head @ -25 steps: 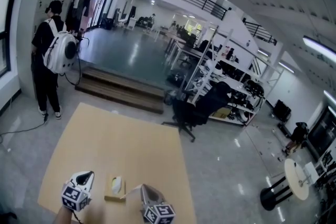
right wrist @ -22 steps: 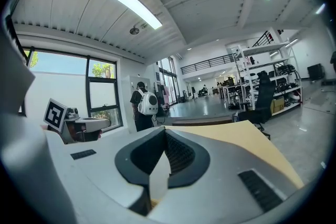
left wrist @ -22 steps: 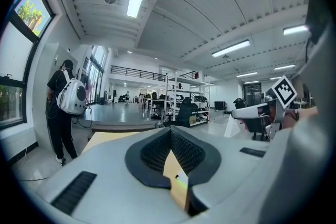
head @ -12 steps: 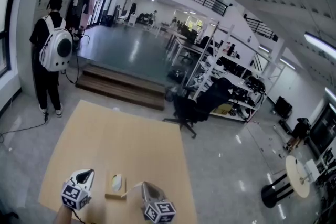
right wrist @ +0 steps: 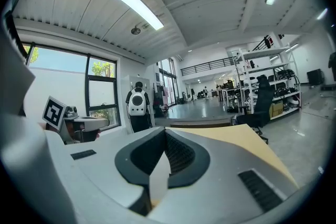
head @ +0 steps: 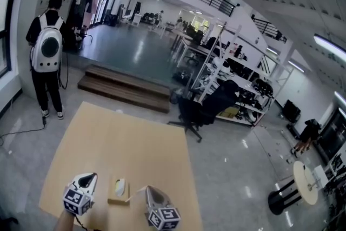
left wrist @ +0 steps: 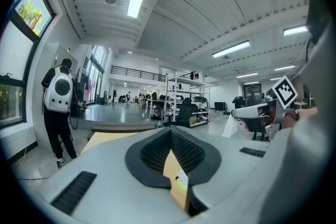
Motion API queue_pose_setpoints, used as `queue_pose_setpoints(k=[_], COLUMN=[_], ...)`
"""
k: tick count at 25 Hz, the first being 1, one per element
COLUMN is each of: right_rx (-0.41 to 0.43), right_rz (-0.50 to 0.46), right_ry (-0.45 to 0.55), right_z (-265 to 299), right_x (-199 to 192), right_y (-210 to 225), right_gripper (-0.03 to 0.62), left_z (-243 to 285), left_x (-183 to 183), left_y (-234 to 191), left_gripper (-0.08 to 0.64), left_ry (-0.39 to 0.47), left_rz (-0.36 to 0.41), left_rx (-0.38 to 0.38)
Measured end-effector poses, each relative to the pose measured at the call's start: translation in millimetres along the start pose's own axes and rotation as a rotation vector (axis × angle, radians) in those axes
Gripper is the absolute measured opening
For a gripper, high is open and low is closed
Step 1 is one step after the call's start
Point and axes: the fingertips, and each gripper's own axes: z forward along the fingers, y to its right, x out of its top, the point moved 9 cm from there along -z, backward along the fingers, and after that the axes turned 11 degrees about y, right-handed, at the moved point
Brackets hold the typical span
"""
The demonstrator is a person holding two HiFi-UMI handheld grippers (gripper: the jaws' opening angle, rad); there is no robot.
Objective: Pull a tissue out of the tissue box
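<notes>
A small tan tissue box [head: 118, 192] with a white oval slot lies near the front edge of the wooden table [head: 124, 138]. My right gripper [head: 147, 192] hovers just right of the box, shut on a white tissue [head: 135, 196] that stretches from the box's right edge up to its jaws. In the right gripper view the tissue [right wrist: 159, 178] fills the slit between the closed jaws. In the left gripper view the tissue [left wrist: 229, 125] hangs from the right gripper [left wrist: 248, 110]. My left gripper [head: 90, 179] sits left of the box with its jaws together [left wrist: 170, 130].
A person [head: 47, 59] with a white backpack stands on the floor beyond the table's far left corner. Low wooden steps [head: 124, 89] and a black office chair [head: 208, 108] lie behind the table. Desks and shelving racks [head: 238, 73] fill the hall farther back.
Both grippers and the tissue have stayed where they were. The person with the backpack has turned and stepped slightly left.
</notes>
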Motion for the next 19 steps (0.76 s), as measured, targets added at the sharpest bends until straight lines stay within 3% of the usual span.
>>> queue_pose_setpoints(k=[19], right_rx=[0.012], right_rz=[0.01], right_ry=[0.016], right_z=[0.1], right_x=[4.8], right_y=[-2.6], right_gripper=[0.0], left_z=[-3.6], left_x=[0.6], left_y=[0.9], left_gripper=[0.006], left_ry=[0.006], left_rz=[0.003], left_rx=[0.006])
